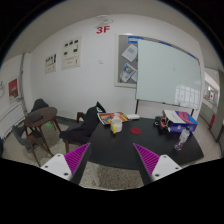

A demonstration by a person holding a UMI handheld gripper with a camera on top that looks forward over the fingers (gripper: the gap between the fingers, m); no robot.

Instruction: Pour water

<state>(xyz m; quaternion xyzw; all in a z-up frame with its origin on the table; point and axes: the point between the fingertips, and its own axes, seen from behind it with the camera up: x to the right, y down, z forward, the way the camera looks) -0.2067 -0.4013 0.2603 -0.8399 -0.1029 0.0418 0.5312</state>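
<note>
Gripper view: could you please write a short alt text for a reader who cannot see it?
The open gripper, holding nothing, hovers above a dark table in an office. Beyond the pink-padded fingers, boxes and a bottle stand on the table; a whiteboard hangs behind.

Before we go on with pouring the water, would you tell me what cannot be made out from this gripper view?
- Water vessels: the items on the dark table are too small to tell a cup or bottle.
- The colourful items on the table's far side: too small to identify.
- Wall posters: text too small to read.
- Table's near edge: covered by the gripper fingers, which stand open, holding nothing.
</note>
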